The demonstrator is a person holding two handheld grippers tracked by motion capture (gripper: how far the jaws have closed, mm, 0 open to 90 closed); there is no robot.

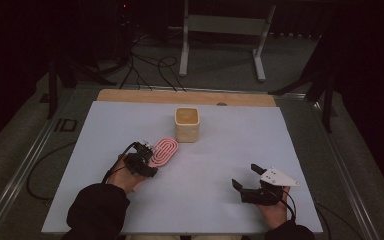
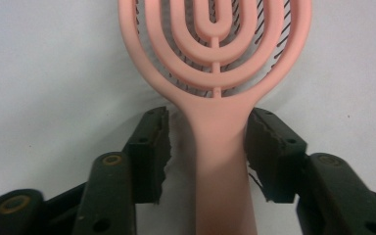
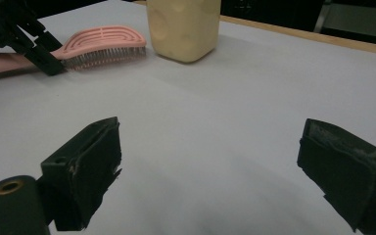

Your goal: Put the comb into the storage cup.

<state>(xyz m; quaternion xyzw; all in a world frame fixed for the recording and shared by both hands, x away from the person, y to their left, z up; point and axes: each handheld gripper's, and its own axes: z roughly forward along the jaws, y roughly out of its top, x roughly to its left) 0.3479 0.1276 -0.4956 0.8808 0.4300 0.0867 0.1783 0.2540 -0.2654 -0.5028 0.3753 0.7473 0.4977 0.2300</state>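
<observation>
A pink hairbrush [image 1: 164, 150] lies flat on the white sheet, bristles down, just in front of and left of a cream cup [image 1: 186, 124]. My left gripper [image 1: 147, 157] straddles the brush handle [image 2: 220, 161]. In the left gripper view the right pad [image 2: 269, 152] sits against the handle, while a narrow gap separates the left pad [image 2: 152, 152] from it. My right gripper [image 1: 245, 176] rests at the front right of the sheet, jaws wide apart with nothing between them [image 3: 215, 166]. From the right gripper view the brush [image 3: 103, 41] and cup [image 3: 183, 29] appear farther off.
The white sheet [image 1: 230, 145] covers a wooden table whose bare strip [image 1: 130, 96] shows at the back. Behind the table are cables and a white metal stand [image 1: 220, 30] on the floor. The cup stands close behind the brush head.
</observation>
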